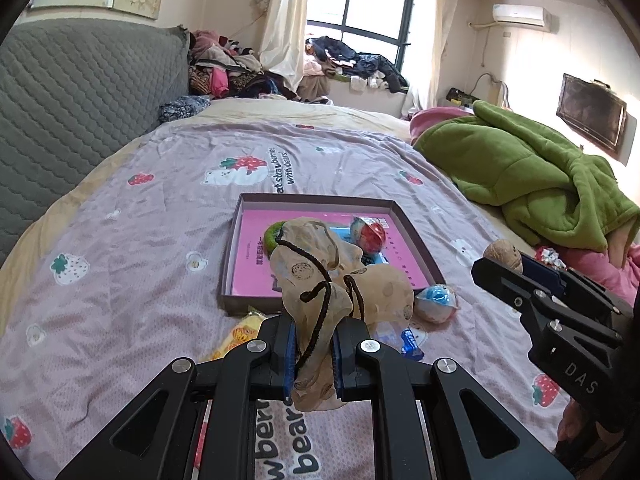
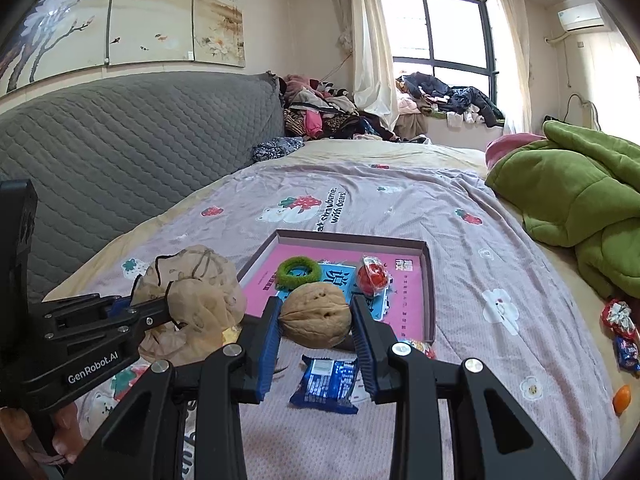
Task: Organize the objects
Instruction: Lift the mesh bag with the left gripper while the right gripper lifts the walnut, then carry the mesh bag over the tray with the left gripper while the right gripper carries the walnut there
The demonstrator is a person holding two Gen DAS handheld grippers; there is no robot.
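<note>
My left gripper (image 1: 318, 332) is shut on a beige sheer drawstring pouch (image 1: 320, 264), which hangs above the bed in front of a shallow box with a pink lining (image 1: 320, 199). My right gripper (image 2: 316, 308) is shut on a walnut (image 2: 316, 320), held just before the box's near edge (image 2: 430, 292). A green fuzzy ring (image 2: 299, 272) and a red wrapped ball (image 2: 372, 278) lie in the box. The right wrist view shows the left gripper (image 2: 166, 306) with the pouch (image 2: 204, 292) at the left. In the left wrist view the right gripper (image 1: 506, 266) carries the walnut (image 1: 504, 254).
On the strawberry-print bedspread lie a blue snack packet (image 2: 326, 380), a blue wrapped ball (image 1: 436, 300), a yellow packet (image 1: 240, 332), candy wrappers (image 2: 620, 320) and a small orange thing (image 2: 622, 398). A green blanket (image 2: 580, 200) is heaped at the right; a grey quilted headboard (image 2: 120, 160) stands left.
</note>
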